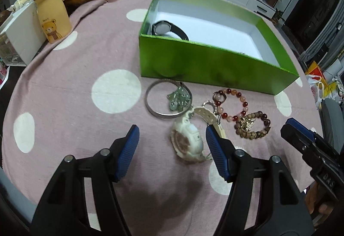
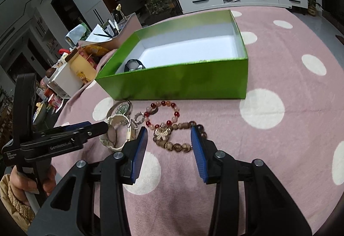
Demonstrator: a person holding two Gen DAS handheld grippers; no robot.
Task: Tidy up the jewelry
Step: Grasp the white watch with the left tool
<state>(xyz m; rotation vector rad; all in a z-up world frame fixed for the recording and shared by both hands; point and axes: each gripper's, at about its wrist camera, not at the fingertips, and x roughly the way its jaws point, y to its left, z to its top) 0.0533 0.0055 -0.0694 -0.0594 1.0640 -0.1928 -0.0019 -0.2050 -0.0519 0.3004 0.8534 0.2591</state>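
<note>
Fingers (image 1: 129,145) of left gripper (image 1: 171,139) spread, nothing held | white watch (image 1: 187,141) between them: judged light, rigid case, floppy strap; case best pinched | right gripper (image 2: 168,141) spread over wooden-bead bracelet (image 2: 178,139)

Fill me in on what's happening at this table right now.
A person holds a gripper in each hand, sorting jewelry into the green box. One black watch already lies inside. The left gripper is open around the white watch; the right gripper is open over the brown bead bracelet. The silver bangle and red bead bracelet lie on the cloth, untouched.
</note>
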